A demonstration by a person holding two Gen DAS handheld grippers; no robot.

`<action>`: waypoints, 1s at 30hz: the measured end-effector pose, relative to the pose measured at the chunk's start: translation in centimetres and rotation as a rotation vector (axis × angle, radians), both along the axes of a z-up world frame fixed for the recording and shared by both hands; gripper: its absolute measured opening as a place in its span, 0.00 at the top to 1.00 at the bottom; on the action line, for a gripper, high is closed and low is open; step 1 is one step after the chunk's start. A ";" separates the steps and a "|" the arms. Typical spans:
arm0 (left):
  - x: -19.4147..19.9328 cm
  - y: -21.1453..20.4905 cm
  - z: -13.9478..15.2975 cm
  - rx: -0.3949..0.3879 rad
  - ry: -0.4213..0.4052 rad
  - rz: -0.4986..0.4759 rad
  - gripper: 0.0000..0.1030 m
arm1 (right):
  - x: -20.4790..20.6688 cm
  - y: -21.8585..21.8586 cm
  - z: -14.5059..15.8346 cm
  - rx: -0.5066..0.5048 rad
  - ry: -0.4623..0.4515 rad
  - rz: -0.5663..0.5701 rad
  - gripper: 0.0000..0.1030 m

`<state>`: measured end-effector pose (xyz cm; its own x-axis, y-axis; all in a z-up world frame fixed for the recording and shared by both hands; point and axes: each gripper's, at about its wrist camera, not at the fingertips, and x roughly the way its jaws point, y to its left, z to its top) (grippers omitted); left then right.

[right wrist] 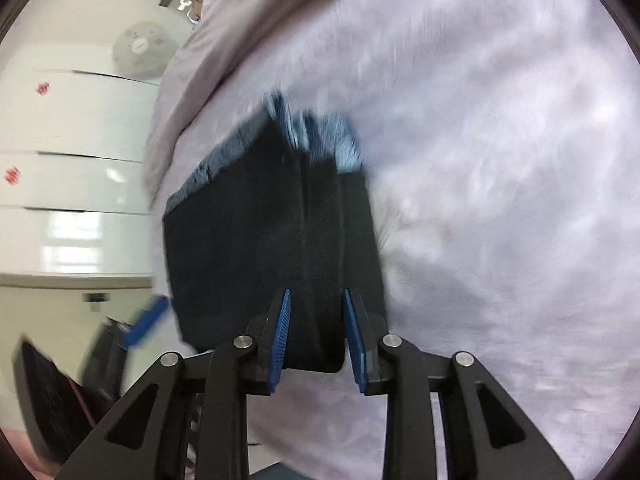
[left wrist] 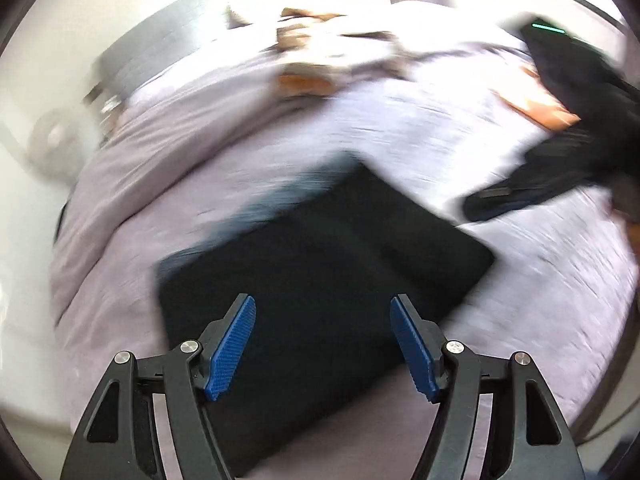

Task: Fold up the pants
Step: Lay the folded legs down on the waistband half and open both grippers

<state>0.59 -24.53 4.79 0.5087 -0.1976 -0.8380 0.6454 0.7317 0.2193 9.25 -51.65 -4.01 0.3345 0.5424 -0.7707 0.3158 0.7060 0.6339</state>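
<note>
The pants [left wrist: 320,272], dark and folded into a compact rectangle, lay on the pale lavender bedspread [left wrist: 400,128] of the bed. In the left wrist view the left gripper [left wrist: 323,344] hovered over the near part of the fold, its jaws spread wide and holding nothing. In the right wrist view the pants [right wrist: 256,248] showed a lighter blue denim edge at the far end (motion blur hid the finer detail). The right gripper [right wrist: 316,336] sat at the near edge of the fold, its jaws partly apart with the dark cloth showing between the blue pads [right wrist: 282,340]; whether they touched it could not be told. White drawers [right wrist: 76,184] stood beside the bed, a round fan [right wrist: 142,48] farther back.
</note>
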 end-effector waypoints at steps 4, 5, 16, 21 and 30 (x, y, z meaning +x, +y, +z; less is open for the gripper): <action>8.5 3.5 0.2 -0.022 0.024 0.285 0.31 | 2.6 0.4 3.0 -0.013 -0.084 0.015 0.69; 9.8 4.2 0.0 -0.043 0.041 0.343 0.31 | 4.5 1.5 3.5 -0.027 -0.094 0.040 0.69; 13.3 5.0 -6.2 -0.008 0.160 0.447 0.31 | 11.0 6.7 -2.1 -0.242 0.036 0.161 0.73; 12.8 5.2 -4.8 -0.025 0.163 0.434 0.31 | 8.7 7.1 -1.3 -0.269 0.023 0.176 0.73; 7.9 7.2 -5.3 0.012 0.254 0.375 0.30 | 1.7 5.7 0.7 -0.252 0.055 0.110 0.65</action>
<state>8.47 -17.35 -0.55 0.3216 -0.0283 -0.9465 0.3704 0.9237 0.0982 10.93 -45.98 -3.29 0.2383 0.3620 -0.9012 0.2571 0.8713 0.4180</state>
